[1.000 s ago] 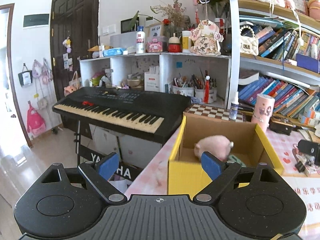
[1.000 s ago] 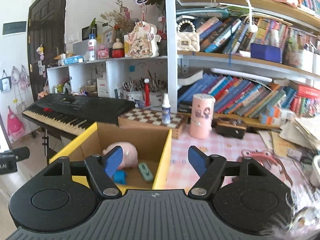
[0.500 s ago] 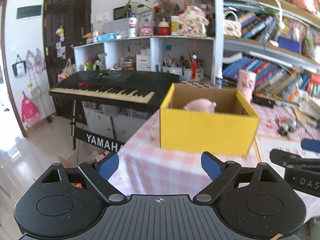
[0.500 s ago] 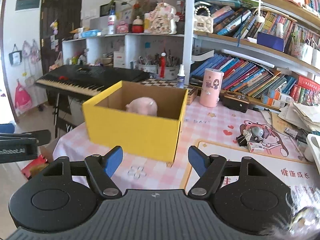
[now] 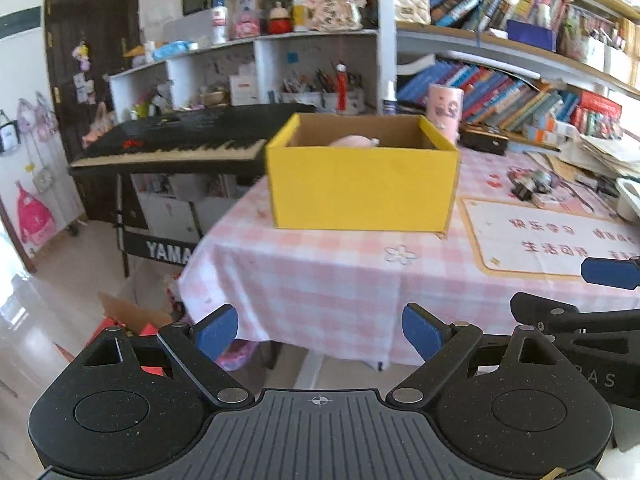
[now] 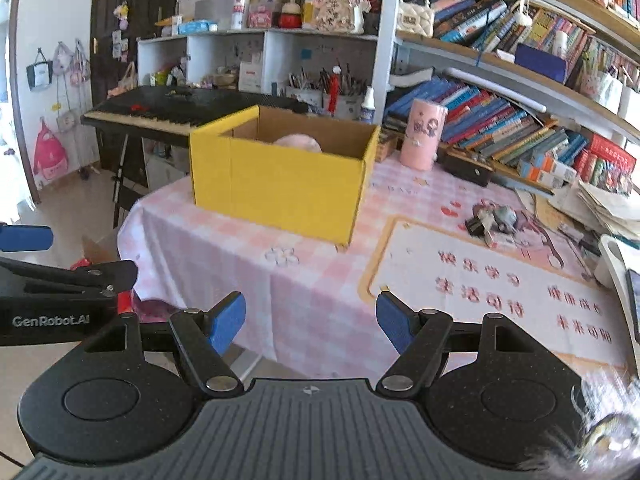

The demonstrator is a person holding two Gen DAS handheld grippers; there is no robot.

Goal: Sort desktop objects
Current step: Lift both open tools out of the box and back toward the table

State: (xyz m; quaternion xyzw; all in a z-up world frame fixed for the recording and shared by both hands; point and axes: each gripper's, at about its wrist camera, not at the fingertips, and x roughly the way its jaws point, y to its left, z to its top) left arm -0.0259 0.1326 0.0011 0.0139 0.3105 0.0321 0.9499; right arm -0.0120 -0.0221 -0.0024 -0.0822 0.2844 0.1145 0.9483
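Pink plush (image 6: 298,143) already in yellow box (image 6: 280,184). My left tongs (image 5: 319,326) and right tongs (image 6: 310,322) both apart, empty. Small clutter (image 6: 490,218) left on bench (image 6: 320,280), reckon that's next.

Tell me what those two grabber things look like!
Both are black plastic. The left gripper and the right gripper each have two jointed fingers tipped with blue pads, silver pivot pins, a ribbed middle plate with a small crosshair mark, and round discs on either side. White lettering on the left one's side reads GenRobot.AI. No sleeves or cables show.
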